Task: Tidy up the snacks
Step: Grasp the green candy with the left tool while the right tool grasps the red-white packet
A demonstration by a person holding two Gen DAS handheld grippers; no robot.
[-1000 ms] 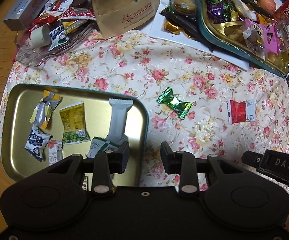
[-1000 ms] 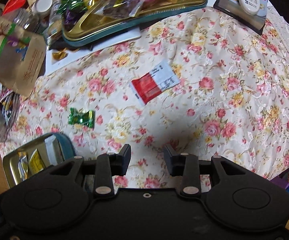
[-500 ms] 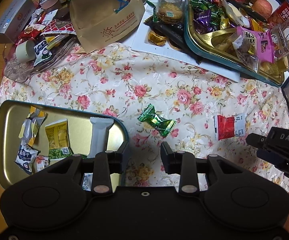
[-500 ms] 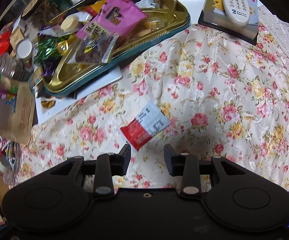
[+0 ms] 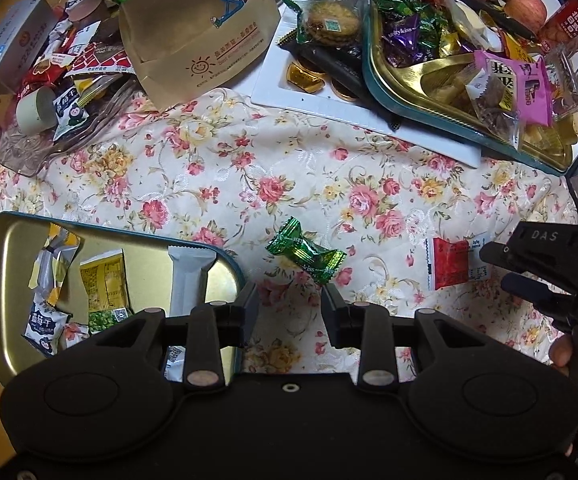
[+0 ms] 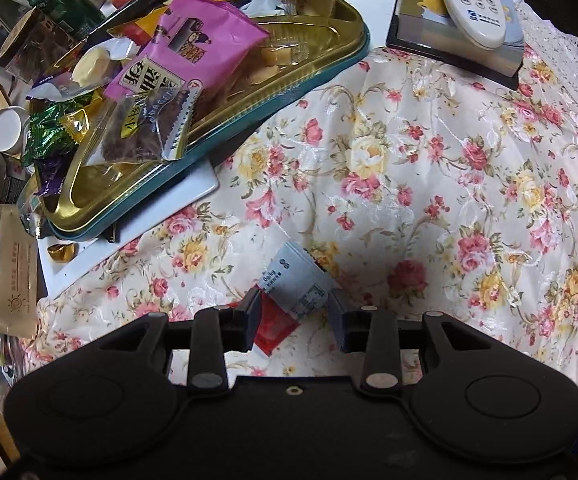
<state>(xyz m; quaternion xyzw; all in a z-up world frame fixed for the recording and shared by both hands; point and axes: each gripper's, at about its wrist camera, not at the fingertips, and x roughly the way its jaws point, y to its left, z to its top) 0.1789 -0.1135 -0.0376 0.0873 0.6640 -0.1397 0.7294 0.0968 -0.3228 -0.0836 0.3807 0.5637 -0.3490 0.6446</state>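
Observation:
A green wrapped candy [image 5: 306, 255] lies on the floral cloth just ahead of my open, empty left gripper [image 5: 289, 304]. A red and white packet [image 5: 455, 262] lies to its right; in the right wrist view it [image 6: 295, 294] sits between the tips of my open right gripper [image 6: 293, 312], jaws apart on either side of it. The right gripper [image 5: 529, 268] shows at the right edge of the left wrist view, over the packet. A gold tin tray [image 5: 13, 248] at lower left holds several wrapped snacks.
A crowded gold tray [image 5: 441, 92] of sweets [image 6: 193, 184] stands at the back on a white board [image 5: 353, 108]. A paper bag [image 5: 201, 28] and a glass dish [image 5: 49, 136] of snacks sit back left. A remote [image 6: 473, 4] lies on a box back right.
My left gripper has moved right, off the tin tray and up to the green candy. My right gripper has moved forward and down until the red and white packet sits between its tips.

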